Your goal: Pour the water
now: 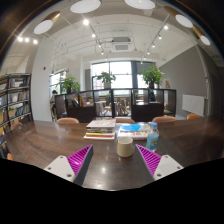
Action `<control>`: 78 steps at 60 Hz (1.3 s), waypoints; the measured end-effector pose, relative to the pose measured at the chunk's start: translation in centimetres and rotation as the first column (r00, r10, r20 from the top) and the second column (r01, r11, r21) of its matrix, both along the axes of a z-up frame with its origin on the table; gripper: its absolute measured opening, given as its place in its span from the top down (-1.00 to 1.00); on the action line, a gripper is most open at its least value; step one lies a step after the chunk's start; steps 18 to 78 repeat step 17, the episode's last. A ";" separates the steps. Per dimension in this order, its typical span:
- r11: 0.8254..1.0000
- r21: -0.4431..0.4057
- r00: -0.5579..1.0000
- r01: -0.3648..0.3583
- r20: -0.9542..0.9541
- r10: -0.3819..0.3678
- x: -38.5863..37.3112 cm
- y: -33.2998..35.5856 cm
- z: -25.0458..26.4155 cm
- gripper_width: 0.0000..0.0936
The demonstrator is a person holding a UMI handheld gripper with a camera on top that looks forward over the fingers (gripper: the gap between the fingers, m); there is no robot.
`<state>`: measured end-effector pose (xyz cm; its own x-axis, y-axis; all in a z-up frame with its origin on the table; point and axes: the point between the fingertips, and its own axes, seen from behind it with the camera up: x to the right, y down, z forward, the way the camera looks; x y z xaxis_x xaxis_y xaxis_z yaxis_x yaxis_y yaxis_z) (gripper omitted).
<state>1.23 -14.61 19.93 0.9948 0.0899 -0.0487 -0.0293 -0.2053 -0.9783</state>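
While the gripper (115,160) hovers with fingers spread apart, a cup (125,145) stands just ahead, between the fingertips.

Left to right: left pad (80,158); books (100,128) on the wooden table (40,140) beyond; the pale cup, untouched, gaps either side; a water bottle (152,134) just right of it; right pad (150,160).
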 end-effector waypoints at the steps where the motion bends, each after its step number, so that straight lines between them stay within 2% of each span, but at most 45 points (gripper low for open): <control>1: 1.000 0.006 1.000 -0.001 0.001 0.001 -0.2 -0.2 0.2 -0.83; 17: 0.999 -0.013 0.999 -0.039 -0.010 0.039 -2.0 -1.8 0.2 -0.83; 78: 0.999 -0.013 0.999 -0.039 -0.010 0.039 -2.0 -1.8 0.2 -0.83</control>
